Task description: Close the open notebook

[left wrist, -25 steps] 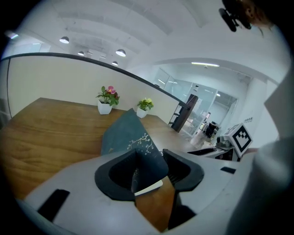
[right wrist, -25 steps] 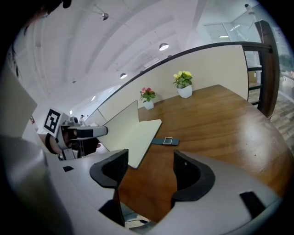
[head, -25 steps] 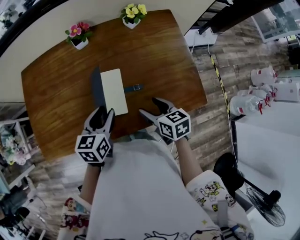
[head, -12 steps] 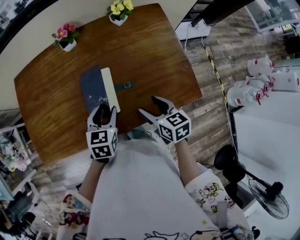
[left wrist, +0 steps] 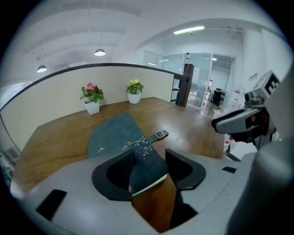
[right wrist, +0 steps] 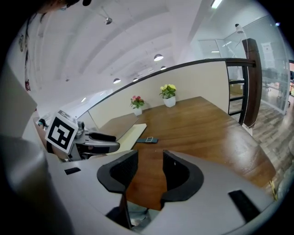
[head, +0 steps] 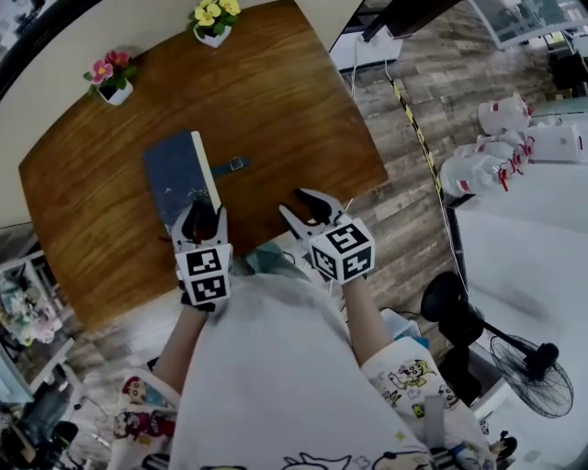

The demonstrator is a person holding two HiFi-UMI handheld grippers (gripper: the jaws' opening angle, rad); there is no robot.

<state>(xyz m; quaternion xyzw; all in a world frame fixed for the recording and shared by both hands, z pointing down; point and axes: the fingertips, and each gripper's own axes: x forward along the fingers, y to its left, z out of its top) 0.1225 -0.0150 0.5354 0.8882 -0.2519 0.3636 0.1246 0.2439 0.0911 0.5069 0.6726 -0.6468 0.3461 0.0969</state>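
The notebook (head: 176, 173) lies on the brown table (head: 285, 101), its dark blue cover down over the cream pages, with the strap (head: 234, 165) sticking out to the right. My left gripper (head: 206, 213) is at its near edge. In the left gripper view the near corner of the notebook (left wrist: 138, 147) sits between the left gripper's (left wrist: 150, 158) jaws, which have just been opening; only the left jaw touches it. My right gripper (head: 292, 202) hovers near the table's front edge, to the right of the notebook. Its jaws have just been closing, and in the right gripper view nothing is between the jaws of the right gripper (right wrist: 149, 158).
Two white flower pots stand at the table's far edge, one with pink blooms (head: 108, 75) and one with yellow (head: 213, 18). To the right, past the table edge, are white bags (head: 487, 161) on the plank floor and a fan (head: 542, 367).
The blue cover has swung from upright down over the cream pages. My left gripper sank toward the notebook's near corner. The right gripper's jaws have narrowed.
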